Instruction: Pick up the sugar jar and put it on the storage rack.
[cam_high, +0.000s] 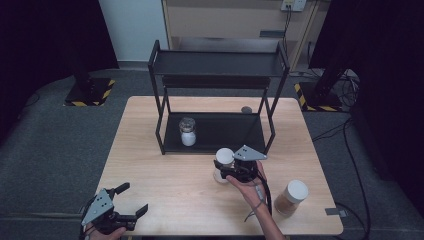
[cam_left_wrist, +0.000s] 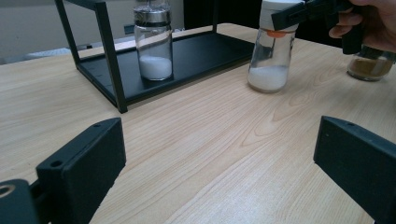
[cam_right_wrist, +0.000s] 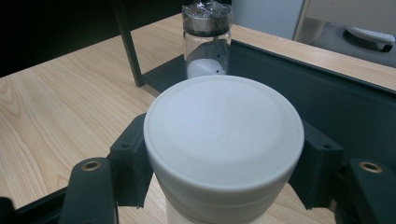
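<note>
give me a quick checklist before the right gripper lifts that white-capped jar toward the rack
1. Right gripper shut on the white-capped jar, jaws on either side just under the cap: ok.
2. Jar upright on the table, white powder settled at its bottom: ok.
3. Free space on the rack's lower shelf beside the silver-lidded jar: ok.
4. Left gripper open and holding nothing, near the table's front edge, out of the path: ok.
5. Brown-powder jar standing apart to the right: ok.
6. Grip firm enough not to slip: cannot tell.
</note>
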